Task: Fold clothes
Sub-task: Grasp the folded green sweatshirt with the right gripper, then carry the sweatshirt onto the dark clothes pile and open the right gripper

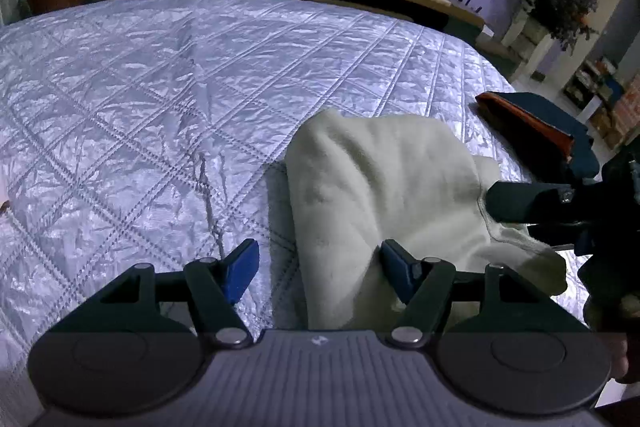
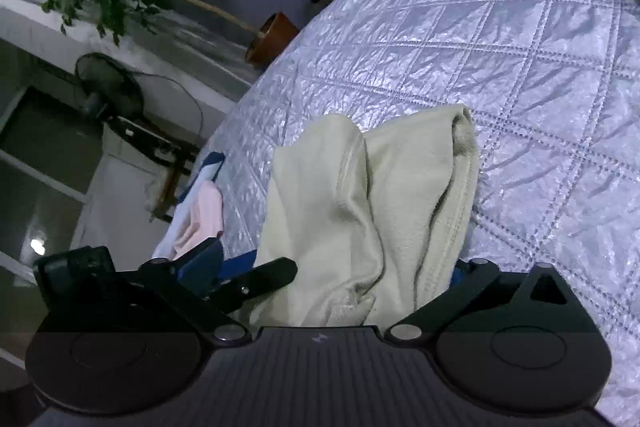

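Now left gripper wide open over cream garment (on quilt); right gripper apparently clamps it

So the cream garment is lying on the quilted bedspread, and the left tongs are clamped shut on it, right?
Not quite. The left tongs are open, blue tips spread apart, as the left wrist view shows. The cream garment does lie on the quilted bedspread; it is the right tongs that the cloth runs into.
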`<state>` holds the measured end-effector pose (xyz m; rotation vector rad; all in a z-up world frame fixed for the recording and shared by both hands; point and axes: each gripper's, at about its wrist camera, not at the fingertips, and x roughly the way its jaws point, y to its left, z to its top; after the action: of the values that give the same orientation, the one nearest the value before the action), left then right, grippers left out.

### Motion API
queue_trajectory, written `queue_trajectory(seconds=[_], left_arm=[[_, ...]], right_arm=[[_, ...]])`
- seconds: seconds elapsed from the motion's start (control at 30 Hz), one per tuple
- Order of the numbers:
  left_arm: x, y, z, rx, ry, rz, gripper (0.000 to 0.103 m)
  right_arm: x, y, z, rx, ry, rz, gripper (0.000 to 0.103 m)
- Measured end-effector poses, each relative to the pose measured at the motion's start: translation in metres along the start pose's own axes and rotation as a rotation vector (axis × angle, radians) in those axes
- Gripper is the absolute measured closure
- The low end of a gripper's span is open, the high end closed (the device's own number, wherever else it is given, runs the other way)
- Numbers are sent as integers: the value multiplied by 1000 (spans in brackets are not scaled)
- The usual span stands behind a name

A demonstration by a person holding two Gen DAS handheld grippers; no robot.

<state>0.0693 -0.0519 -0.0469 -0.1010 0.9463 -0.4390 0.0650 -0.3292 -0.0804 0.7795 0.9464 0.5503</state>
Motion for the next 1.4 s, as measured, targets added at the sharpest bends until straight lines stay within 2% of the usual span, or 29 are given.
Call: queue_trajectory(seconds=[0.03, 0.07, 0.1, 0.17, 0.23, 0.3, 0.33, 0.43, 0.47, 0.5, 0.53, 0.57, 0.67, 0.9, 1.03, 1.17, 1.27, 1.33, 1.4], left_arm=[[0, 0, 0, -2, -1, 1, 39], [0, 1, 0, -6, -1, 0, 39], [0, 1, 0, -7, -2, -1, 39], [0, 2, 0, -6, -4, -4, 40], [0, 2, 0, -4, -8, -5, 39], [0, 2, -1, -1, -11, -6, 39], [-1, 2, -1, -1, -13, -6, 39], [-1, 3, -1, -8, -17, -7, 40], [-1, 3, -1, -11, -17, -6, 40], [-1, 3, -1, -14, -18, -5, 40], [-1, 3, 0, -21, -17, -4, 41], [-1, 4, 1, -28, -15, -3, 41], [-2, 4, 3, -55, -16, 2, 40], [-15, 0, 12, -99, -83, -2, 46], [-28, 3, 21, -148, -147, 8, 48], [-36, 9, 26, -197, -181, 18, 48], [-36, 9, 27, -206, -182, 9, 48], [-35, 4, 25, -193, -176, -1, 48], [-33, 0, 23, -182, -170, -9, 48]], right_arm=[[1, -2, 1, 15, 7, -2, 34], [5, -7, 1, 55, 36, -21, 52], [7, -9, 1, 68, 42, -37, 60], [8, -11, 1, 79, 45, -16, 57], [10, -11, 1, 77, 46, 9, 42], [12, -10, 0, 64, 42, 29, 36], [14, -5, -2, 28, 40, 34, 27], [19, 7, -5, -42, 24, 15, 23], [20, 9, -5, -56, 23, 3, 26], [20, 11, -6, -72, 22, -25, 41], [19, 8, -5, -62, 23, -46, 70], [18, 5, -5, -49, 25, -66, 70], [15, 0, -5, -15, 17, -47, 71], [-6, -18, -8, 125, -61, 45, 74], [-22, -30, -13, 226, -152, 84, 74], [-55, -31, -19, 278, -313, 134, 74], [-90, -24, -15, 274, -485, 155, 74], [-117, -21, -8, 266, -639, 162, 74], [-147, -13, 1, 215, -797, 131, 74]])
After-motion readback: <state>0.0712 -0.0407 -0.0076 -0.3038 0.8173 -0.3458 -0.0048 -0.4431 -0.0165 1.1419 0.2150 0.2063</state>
